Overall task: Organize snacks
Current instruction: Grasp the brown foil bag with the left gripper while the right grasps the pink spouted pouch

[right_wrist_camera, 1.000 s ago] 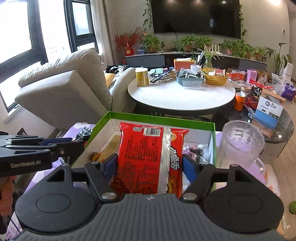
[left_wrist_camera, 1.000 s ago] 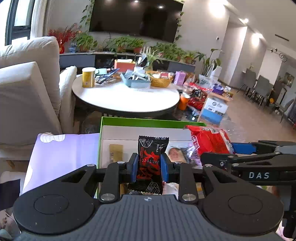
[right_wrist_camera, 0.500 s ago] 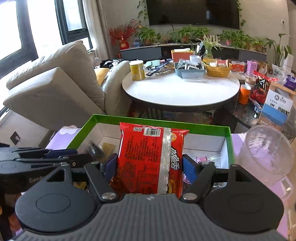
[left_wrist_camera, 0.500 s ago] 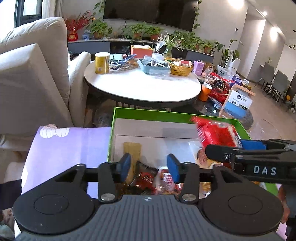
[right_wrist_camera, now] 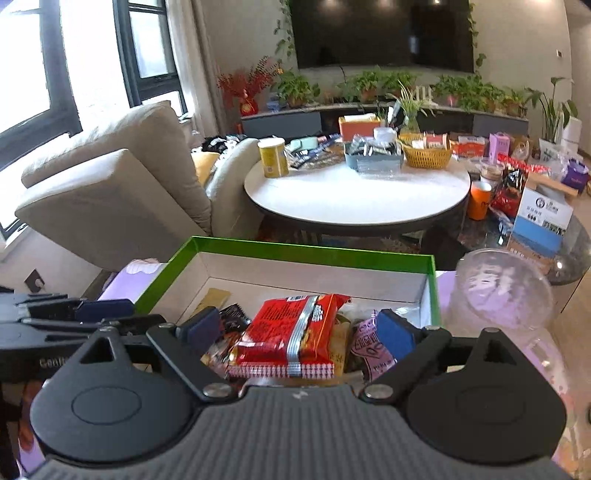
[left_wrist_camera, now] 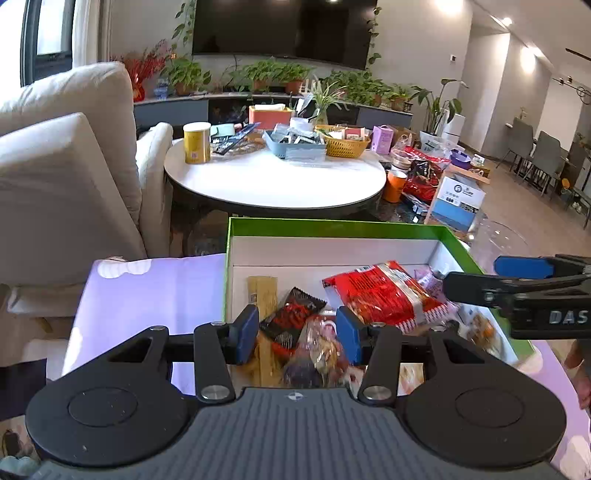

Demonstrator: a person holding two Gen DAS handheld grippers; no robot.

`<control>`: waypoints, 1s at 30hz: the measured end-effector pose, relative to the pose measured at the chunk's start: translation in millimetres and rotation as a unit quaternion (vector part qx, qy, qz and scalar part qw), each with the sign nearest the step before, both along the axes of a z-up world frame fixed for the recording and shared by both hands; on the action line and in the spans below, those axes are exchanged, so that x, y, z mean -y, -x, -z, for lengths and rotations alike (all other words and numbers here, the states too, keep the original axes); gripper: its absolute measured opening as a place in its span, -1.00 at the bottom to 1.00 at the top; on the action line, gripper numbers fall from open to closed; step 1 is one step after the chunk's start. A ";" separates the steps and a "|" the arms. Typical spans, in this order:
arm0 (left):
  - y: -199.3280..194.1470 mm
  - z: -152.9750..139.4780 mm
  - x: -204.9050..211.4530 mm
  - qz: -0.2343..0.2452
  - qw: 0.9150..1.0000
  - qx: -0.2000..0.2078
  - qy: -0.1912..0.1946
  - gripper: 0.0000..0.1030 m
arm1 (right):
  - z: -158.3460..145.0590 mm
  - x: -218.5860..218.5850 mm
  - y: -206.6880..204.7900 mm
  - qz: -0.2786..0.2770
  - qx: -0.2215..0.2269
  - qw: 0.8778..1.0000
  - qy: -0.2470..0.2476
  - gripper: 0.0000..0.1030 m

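Bright window glare, fisheye-bent edges, slight blur.

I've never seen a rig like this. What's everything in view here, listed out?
green-rimmed white cardboard box: one, on the lilac cloth
red crinkly snack packet: one, lying in the box, right half
small black-and-red packet: one, in the box, left of the red one
flat tan sachet: one, box's left side
clear plastic jar: one, right of the box
round white table: one, beyond the box
yellow canister: one, table's left
woven yellow basket: one, table's far side
beige armchair: one, left
black television: one, far wall
left gripper: black, blue pads, jaws opening, gripping nothing
right gripper: same colours, open over the red packet
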State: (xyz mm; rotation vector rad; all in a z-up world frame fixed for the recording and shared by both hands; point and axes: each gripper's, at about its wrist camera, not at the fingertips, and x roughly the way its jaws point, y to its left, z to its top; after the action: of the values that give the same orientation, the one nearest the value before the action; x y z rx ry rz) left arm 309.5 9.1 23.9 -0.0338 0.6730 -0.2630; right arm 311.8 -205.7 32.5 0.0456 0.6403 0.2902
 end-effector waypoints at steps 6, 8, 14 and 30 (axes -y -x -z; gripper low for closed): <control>45.8 -10.6 -13.4 0.014 1.000 0.006 -0.004 -0.15 | -10.5 15.5 50.5 -0.022 0.036 0.999 -0.011 0.35; 63.8 -10.6 -17.6 0.022 1.000 0.005 -0.011 -0.15 | -10.8 21.1 68.8 -0.028 0.045 0.999 -0.013 0.35; 106.4 -5.1 -25.9 0.034 0.999 -0.005 -0.034 -0.15 | -1.0 31.3 116.3 -0.037 0.055 0.998 0.007 0.35; 189.6 32.0 -38.5 0.049 0.997 -0.051 -0.036 -0.14 | 35.6 28.2 179.4 -0.046 0.065 0.996 0.043 0.35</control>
State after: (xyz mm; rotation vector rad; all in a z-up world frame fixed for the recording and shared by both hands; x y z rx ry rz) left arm 119.9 47.6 -8.0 0.0545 0.7863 -0.3336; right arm 132.3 -233.9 -3.1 -0.0844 0.5265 0.3513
